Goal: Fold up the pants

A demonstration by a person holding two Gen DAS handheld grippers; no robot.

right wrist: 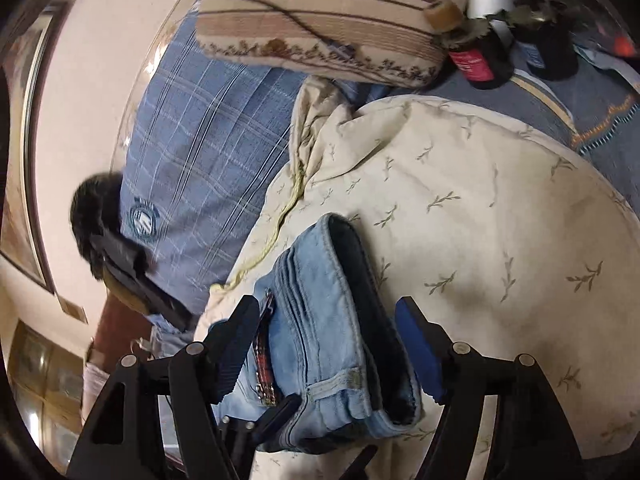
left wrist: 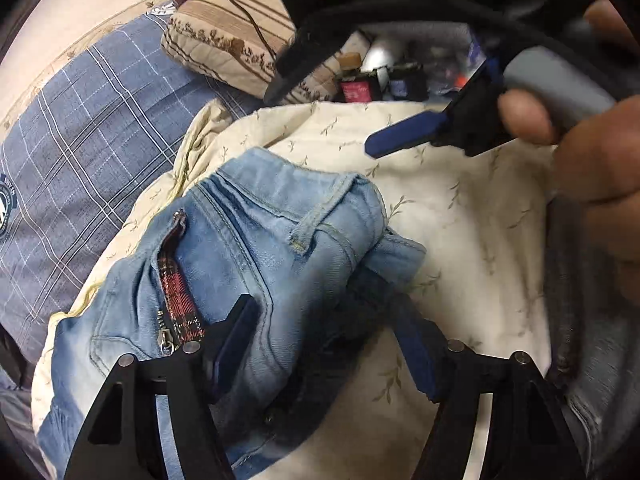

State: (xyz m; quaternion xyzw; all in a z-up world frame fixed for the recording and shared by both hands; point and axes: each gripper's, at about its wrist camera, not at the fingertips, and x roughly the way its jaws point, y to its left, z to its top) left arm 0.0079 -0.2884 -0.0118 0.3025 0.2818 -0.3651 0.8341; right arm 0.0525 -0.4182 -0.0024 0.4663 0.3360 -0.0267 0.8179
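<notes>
Where the blue plaid sheet (left wrist: 80, 128) covers the bed, a cream cloth (left wrist: 460, 216) with small leaf sprigs lies spread over it, and a striped, floral-edged pillow (right wrist: 320, 24) sits beyond the cloth's far edge. The pants (left wrist: 280, 240), light blue jeans, rest bunched on the cream cloth, folded over into a thick bundle with the waistband, a belt loop and a zip with red plaid lining showing. The left tongs (left wrist: 320, 344) stand apart, one finger on each side of the bundle's near end; whether the pads press the denim cannot be told. The right tongs (right wrist: 324, 344) likewise stand apart, straddling the folded jeans without clamping them. Small dark bottles (right wrist: 480, 60) stand near the pillow, past the cloth.
</notes>
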